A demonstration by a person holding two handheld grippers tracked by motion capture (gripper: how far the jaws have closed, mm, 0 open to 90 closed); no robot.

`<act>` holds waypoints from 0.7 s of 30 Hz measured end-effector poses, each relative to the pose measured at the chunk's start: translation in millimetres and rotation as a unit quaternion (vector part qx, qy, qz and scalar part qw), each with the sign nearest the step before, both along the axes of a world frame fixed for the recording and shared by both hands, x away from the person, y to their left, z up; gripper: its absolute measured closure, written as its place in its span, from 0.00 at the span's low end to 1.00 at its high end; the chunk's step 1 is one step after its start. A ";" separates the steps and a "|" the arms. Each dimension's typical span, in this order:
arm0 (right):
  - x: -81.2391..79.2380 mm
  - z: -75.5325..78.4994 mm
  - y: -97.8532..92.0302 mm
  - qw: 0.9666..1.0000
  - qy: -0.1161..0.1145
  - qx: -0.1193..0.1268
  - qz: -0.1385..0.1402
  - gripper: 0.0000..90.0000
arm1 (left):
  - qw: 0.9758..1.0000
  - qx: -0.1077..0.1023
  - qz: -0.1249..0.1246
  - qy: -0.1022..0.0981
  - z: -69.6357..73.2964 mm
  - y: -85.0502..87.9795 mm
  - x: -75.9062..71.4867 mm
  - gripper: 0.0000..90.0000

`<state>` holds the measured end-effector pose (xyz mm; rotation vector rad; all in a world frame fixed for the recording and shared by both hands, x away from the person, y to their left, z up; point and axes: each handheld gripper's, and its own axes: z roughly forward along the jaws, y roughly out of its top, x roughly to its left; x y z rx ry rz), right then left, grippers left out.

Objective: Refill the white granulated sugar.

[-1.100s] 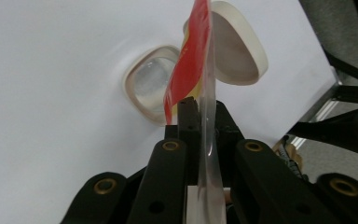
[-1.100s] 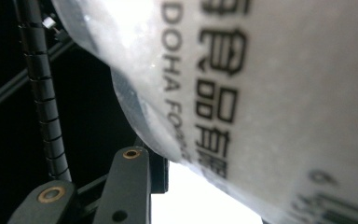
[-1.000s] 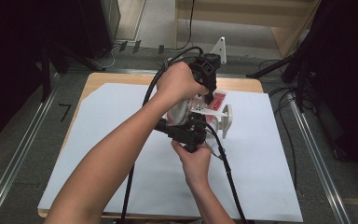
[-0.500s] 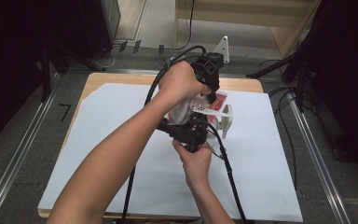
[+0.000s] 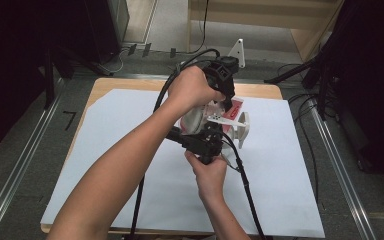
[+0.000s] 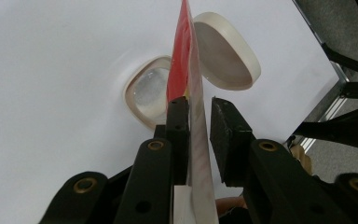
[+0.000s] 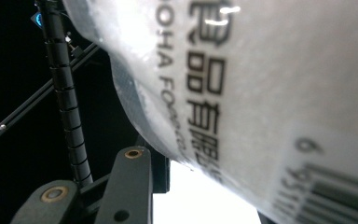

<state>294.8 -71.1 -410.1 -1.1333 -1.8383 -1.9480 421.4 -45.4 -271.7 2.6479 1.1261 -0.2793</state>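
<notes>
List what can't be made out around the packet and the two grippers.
- Right gripper view: the packet covers one jaw, so the grip is unclear. The frame edge cuts off its barcode.
- Left gripper view: the packet is edge-on, so its print is unreadable. The left gripper jaws have just been opening, with the packet between them.
- High view: the left hand covers where the jaws meet the packet.

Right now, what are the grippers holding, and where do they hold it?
The right gripper seems to grip the packet by its white printed end. The left gripper has jaws that have just been opening around its edge, one pad apart.
</notes>
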 end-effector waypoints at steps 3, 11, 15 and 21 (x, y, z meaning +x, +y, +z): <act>-0.1 -0.8 -0.2 1.000 -0.001 0.003 0.001 0.74 | 1.000 -0.001 -0.002 0.000 0.5 1.2 0.0 0.86; -0.9 -1.1 -0.8 1.000 -0.001 0.000 0.002 0.74 | 1.000 0.004 0.009 0.002 0.6 2.5 0.0 0.92; -1.8 0.4 0.1 1.000 0.000 -0.006 0.000 0.73 | 1.000 0.005 0.016 0.006 0.5 2.7 0.0 0.94; -3.5 4.4 2.9 1.000 -0.008 -0.030 -0.004 0.70 | 1.000 0.006 0.016 0.004 1.5 3.8 -0.7 0.93</act>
